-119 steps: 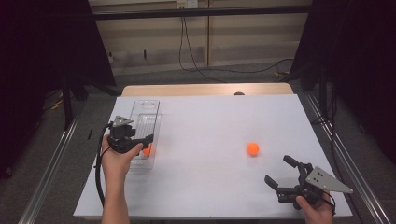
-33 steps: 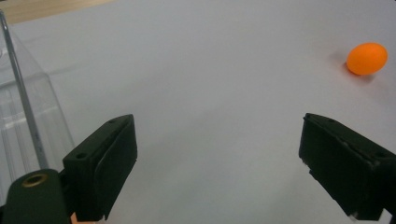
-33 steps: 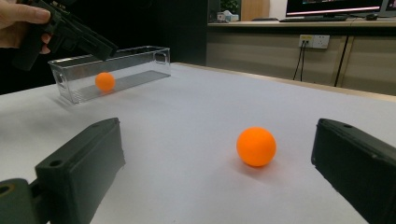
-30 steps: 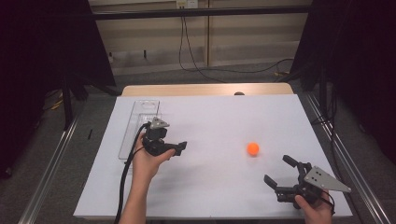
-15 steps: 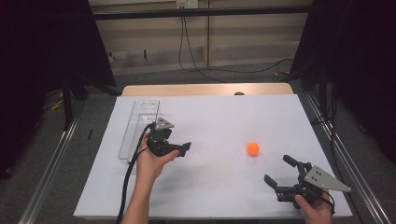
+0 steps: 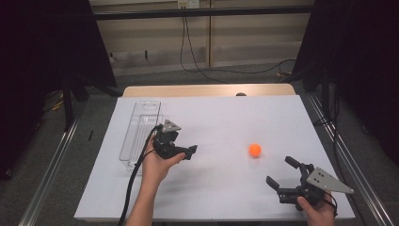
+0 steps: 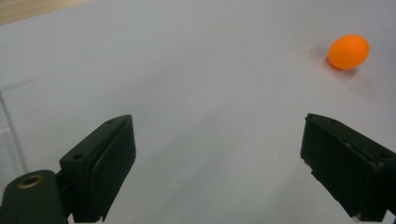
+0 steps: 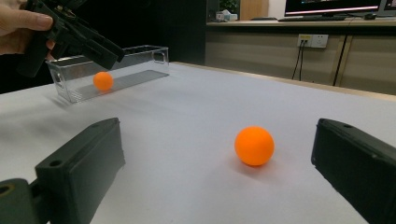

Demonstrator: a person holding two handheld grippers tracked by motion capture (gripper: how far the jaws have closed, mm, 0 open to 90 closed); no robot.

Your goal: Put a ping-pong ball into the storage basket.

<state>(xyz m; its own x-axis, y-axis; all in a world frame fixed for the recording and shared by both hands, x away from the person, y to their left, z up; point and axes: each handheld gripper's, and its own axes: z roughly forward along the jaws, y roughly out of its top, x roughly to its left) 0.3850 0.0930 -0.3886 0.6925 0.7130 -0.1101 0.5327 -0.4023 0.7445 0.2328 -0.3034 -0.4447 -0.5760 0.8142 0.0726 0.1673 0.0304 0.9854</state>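
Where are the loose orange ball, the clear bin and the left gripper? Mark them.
loose orange ball (image 6: 254,149), high view, its top.
clear bin (image 6: 141,114), high view, its floor.
left gripper (image 6: 194,150), high view, between its fingertips.

place: lab/office | evidence: white-covered test table (image 6: 216,188), monitor (image 8: 334,6) on desk, wall sockets (image 8: 312,40)

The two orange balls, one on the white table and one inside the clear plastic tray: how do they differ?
The orange ball on the white table lies in the open, between the two grippers. The orange ball inside the clear plastic tray sits enclosed by the tray's walls, beyond the left gripper. Both are round, plain orange, and untouched.
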